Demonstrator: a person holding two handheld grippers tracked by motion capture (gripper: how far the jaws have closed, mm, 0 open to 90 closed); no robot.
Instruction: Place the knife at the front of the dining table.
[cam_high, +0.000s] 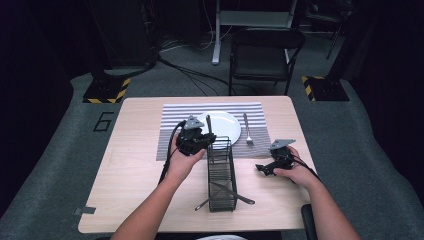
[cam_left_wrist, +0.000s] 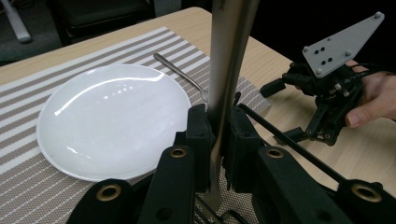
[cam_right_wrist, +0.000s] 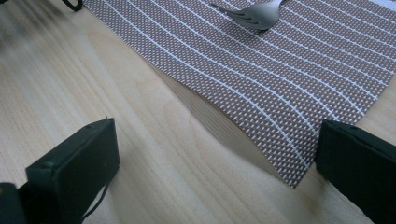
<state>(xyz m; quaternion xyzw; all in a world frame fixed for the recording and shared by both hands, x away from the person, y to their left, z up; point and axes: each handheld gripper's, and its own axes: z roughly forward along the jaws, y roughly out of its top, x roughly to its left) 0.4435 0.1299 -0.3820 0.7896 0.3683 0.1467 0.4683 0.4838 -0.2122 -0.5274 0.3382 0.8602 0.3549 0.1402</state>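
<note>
The knife (cam_left_wrist: 229, 70) stands upright, clamped in your left hand-held gripper (cam_left_wrist: 218, 140) over the wire cutlery caddy (cam_high: 221, 175), beside the plate (cam_high: 220, 125). You seem mid-lift; next, clear the caddy rim and lay the knife on the striped placemat (cam_high: 175, 125). The fork (cam_high: 247, 130) already lies right of the plate. Your right hand-held gripper (cam_right_wrist: 215, 154) rests wide open on the bench (cam_high: 135, 175).

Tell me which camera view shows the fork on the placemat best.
The high view: the whole fork lies in sight on the striped placemat, right of the white plate. The left gripper view shows its handle and neck beyond the plate, the rest hidden behind the held utensil. The right gripper view catches just the tines.
</note>
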